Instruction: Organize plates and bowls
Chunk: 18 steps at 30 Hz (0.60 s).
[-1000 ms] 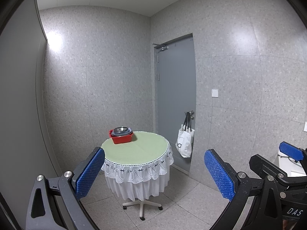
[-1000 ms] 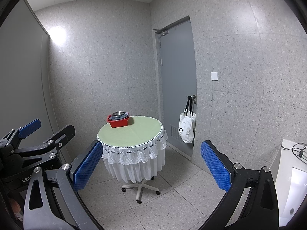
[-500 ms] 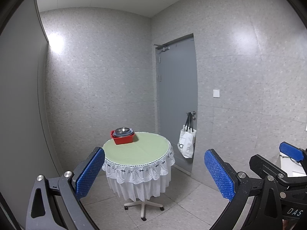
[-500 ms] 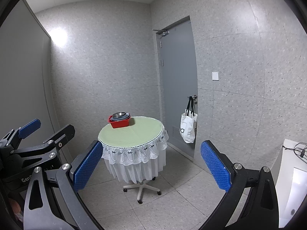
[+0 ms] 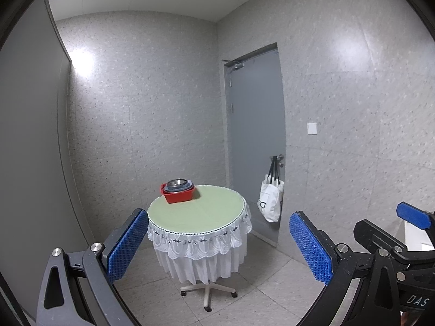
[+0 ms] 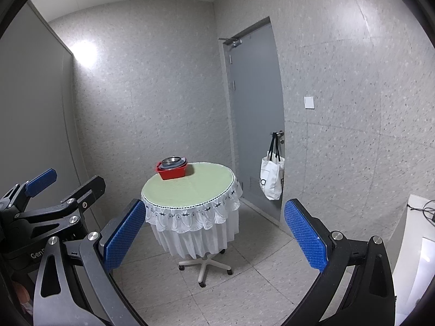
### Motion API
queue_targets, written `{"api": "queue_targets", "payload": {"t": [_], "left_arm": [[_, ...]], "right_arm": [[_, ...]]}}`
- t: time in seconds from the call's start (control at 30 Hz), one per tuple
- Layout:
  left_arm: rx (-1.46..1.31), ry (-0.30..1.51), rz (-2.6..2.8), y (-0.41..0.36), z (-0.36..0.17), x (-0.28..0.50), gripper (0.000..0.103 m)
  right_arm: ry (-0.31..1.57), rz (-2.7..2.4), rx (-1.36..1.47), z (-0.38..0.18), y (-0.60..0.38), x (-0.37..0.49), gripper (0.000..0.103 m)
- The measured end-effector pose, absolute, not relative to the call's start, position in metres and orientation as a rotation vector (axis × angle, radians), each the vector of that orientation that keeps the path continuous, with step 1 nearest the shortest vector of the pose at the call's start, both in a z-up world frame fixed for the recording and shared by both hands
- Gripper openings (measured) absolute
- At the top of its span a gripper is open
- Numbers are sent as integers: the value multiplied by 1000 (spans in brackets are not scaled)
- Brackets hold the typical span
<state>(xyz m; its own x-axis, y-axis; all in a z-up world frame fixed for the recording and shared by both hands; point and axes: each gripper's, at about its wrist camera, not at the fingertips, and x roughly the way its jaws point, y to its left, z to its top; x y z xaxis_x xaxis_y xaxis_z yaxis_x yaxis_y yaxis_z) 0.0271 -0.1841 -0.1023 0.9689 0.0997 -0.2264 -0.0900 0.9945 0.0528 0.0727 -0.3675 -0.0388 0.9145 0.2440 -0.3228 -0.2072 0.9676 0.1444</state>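
We hold left gripper and right gripper level, side by side, jaws spread wide, empty — well apart from far table bearing red bin of stacked dishes.

round table, red bin at edge

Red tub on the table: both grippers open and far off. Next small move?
Probably carry both grippers forward toward the round table. The red tub with stacked dishes sits at the table's far left edge, well beyond the open left gripper and right gripper, which hold nothing.
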Motion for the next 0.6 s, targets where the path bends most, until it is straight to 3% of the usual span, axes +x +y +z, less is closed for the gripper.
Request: {"api": "queue_targets", "payload": {"t": [0.6], "left_arm": [[63, 246, 125, -218, -112, 82, 102]], "right_arm": [[363, 240, 136, -54, -382, 107, 103]]}}
